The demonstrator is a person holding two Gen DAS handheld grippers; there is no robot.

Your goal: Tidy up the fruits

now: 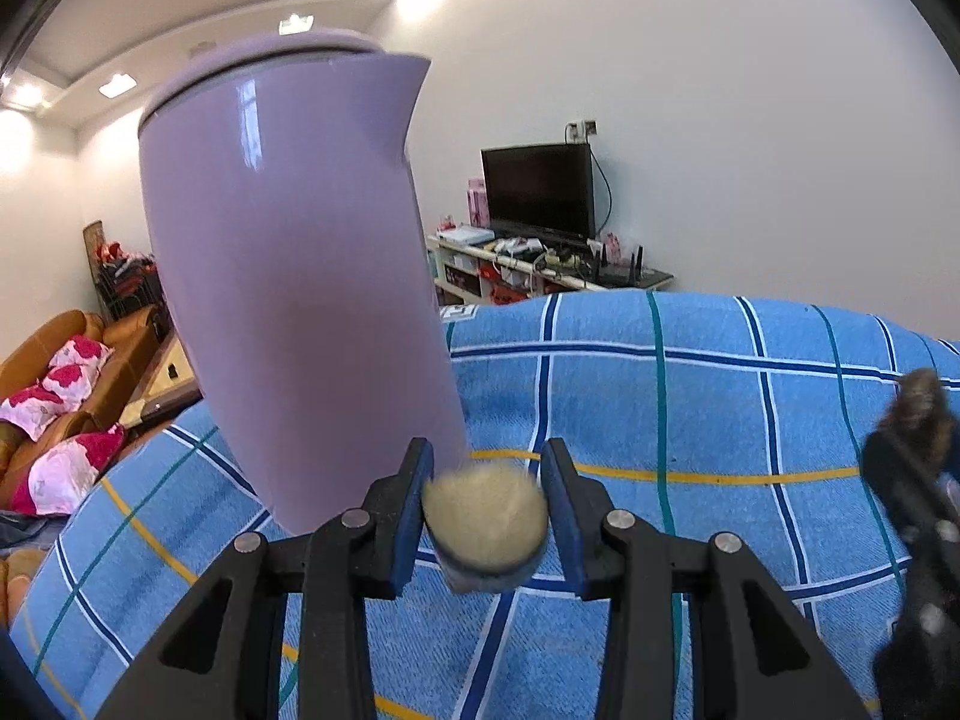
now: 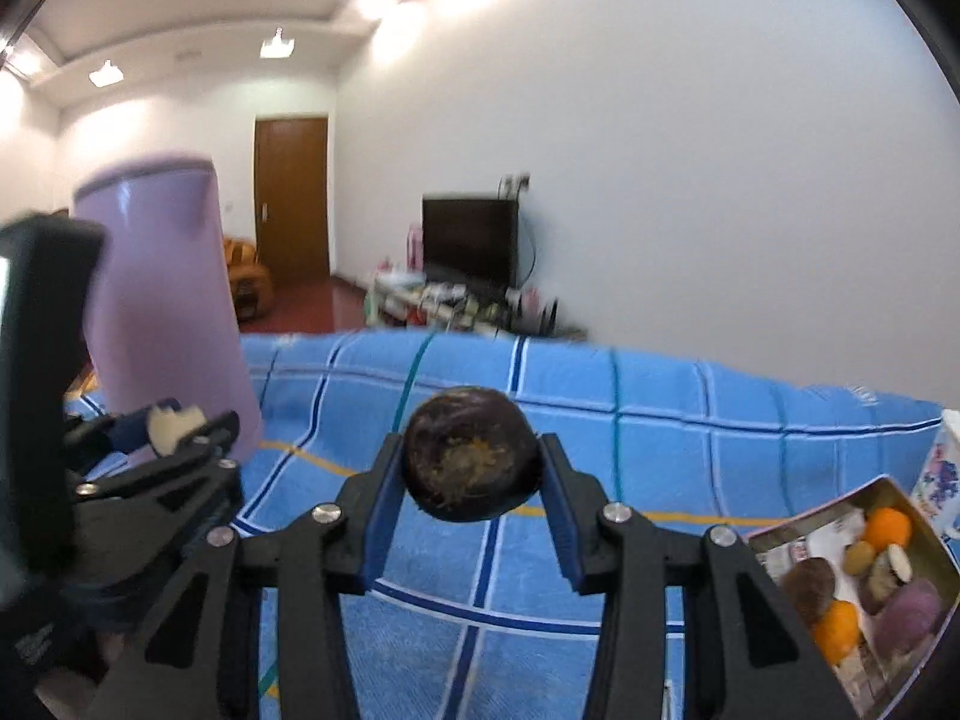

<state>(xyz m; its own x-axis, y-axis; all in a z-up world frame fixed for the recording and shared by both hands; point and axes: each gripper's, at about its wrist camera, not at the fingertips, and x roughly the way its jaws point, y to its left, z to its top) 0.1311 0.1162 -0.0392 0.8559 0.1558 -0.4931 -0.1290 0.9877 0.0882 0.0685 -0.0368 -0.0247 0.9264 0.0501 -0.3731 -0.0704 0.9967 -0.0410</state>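
My left gripper (image 1: 487, 468) is shut on a pale cream cut fruit piece (image 1: 486, 517), held above the blue checked cloth (image 1: 690, 408) right beside a tall lilac kettle (image 1: 288, 276). My right gripper (image 2: 471, 450) is shut on a dark purple-brown round fruit (image 2: 471, 462), held above the cloth (image 2: 690, 420). The left gripper (image 2: 174, 426) with its pale piece shows at the left of the right wrist view. The right gripper (image 1: 912, 420) shows blurred at the right edge of the left wrist view.
A metal tray (image 2: 882, 489) at the lower right holds several fruits: oranges, brown and purple ones. The lilac kettle (image 2: 162, 306) stands at the left. A patterned box (image 2: 942, 468) sits at the right edge. A sofa, a TV and a shelf lie beyond.
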